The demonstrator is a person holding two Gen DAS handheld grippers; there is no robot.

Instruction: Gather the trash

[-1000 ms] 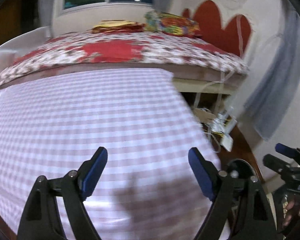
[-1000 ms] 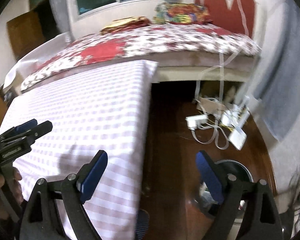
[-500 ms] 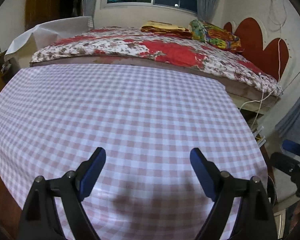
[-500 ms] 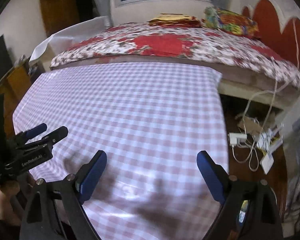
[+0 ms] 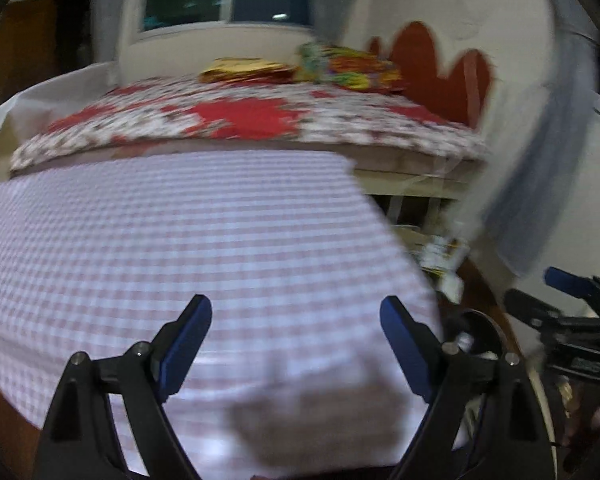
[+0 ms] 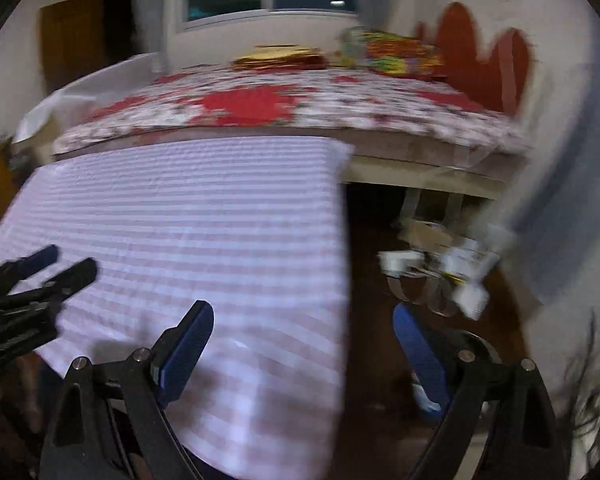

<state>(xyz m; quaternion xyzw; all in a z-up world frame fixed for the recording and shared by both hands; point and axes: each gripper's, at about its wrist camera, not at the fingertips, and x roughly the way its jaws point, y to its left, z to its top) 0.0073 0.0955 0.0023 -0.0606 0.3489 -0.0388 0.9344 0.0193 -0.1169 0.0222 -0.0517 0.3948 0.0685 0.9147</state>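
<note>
Both views are motion-blurred. My left gripper (image 5: 296,308) hangs open over the pink-and-white checked tablecloth (image 5: 180,240), close to its right edge, with nothing between its blue pads. My right gripper (image 6: 303,312) is also open and empty, straddling the cloth's right edge (image 6: 342,280) and the dark floor. A round dark bin (image 5: 478,334) stands on the floor just right of the table; it shows behind the right finger as the bin (image 6: 474,346). I see no loose trash on the cloth. Each view catches the other gripper at its side: the right gripper (image 5: 540,292), the left gripper (image 6: 66,262).
A bed with a red floral cover (image 5: 240,120) runs behind the table, with a colourful pillow (image 5: 348,66) and a red headboard (image 5: 440,68). A power strip and white cables (image 6: 440,264) lie on the wooden floor under the bed's edge. A grey curtain (image 5: 540,184) hangs at right.
Half a second ago both views were centred on the cloth; both have since swung right, bringing the table's right edge, floor clutter and bin back into sight. Both grippers stay open.
</note>
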